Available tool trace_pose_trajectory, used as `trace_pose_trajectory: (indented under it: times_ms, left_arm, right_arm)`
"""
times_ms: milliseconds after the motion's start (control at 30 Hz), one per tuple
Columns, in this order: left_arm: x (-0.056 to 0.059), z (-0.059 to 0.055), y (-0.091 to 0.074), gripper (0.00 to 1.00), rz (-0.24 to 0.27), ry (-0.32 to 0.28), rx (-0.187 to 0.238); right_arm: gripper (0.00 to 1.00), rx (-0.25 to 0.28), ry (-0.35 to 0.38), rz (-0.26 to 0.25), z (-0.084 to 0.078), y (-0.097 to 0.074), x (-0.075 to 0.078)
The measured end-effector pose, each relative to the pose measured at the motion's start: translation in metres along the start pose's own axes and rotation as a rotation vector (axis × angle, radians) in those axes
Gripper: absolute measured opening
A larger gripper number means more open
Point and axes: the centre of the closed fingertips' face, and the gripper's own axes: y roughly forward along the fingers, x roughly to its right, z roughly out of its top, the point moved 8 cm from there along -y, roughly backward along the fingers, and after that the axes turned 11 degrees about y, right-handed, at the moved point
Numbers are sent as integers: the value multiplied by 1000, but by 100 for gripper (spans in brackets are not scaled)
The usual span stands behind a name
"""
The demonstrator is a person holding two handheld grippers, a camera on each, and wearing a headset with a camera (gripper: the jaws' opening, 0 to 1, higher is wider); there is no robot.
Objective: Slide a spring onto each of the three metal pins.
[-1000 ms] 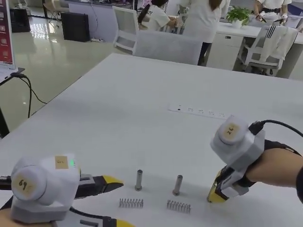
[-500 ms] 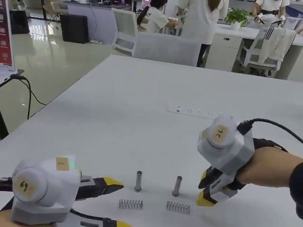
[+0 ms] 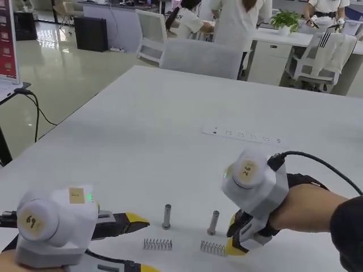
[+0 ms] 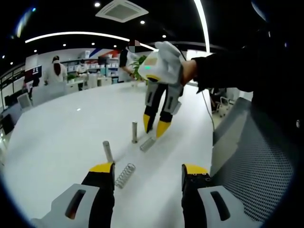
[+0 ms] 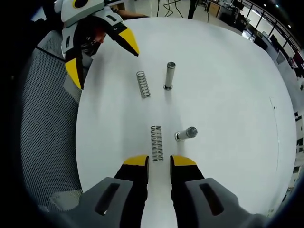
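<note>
Two short metal pins stand upright on the white table: the left pin (image 3: 167,216) (image 5: 169,75) (image 4: 108,151) and the right pin (image 3: 214,222) (image 5: 186,133) (image 4: 134,132). A spring lies flat in front of each, the left spring (image 3: 157,244) (image 5: 143,83) (image 4: 125,175) and the right spring (image 3: 212,247) (image 5: 156,142) (image 4: 147,143). My right gripper (image 3: 233,245) (image 5: 160,162) (image 4: 156,127) is open, tips down at the near end of the right spring, nothing between them. My left gripper (image 3: 139,242) (image 4: 148,168) (image 5: 99,47) is open and empty, left of the left spring.
A white power strip (image 3: 241,135) lies farther back on the table. A grey mesh chair (image 5: 47,118) sits at the table's near edge. Chairs, desks and people stand beyond the far edge. A cable (image 3: 317,164) trails from the right gripper.
My right gripper has moved left and down, from right of the right spring to its end. The left gripper, pins and springs have stayed put.
</note>
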Motion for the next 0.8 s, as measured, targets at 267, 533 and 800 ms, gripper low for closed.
trace_pose_trajectory:
  times_ms: [267, 533, 800]
  left_arm:
    - [1, -1, 0, 50, -5, 0, -6]
    - [2, -1, 1, 49, -12, 0, -9]
    - [3, -1, 2, 48, -17, 2, -10]
  right_arm:
    - [12, -34, -30, -7, 1, 11, -3]
    - [9, -58, -37, -14, -1, 17, -2]
    - [8, -57, -23, -18, -2, 17, -3]
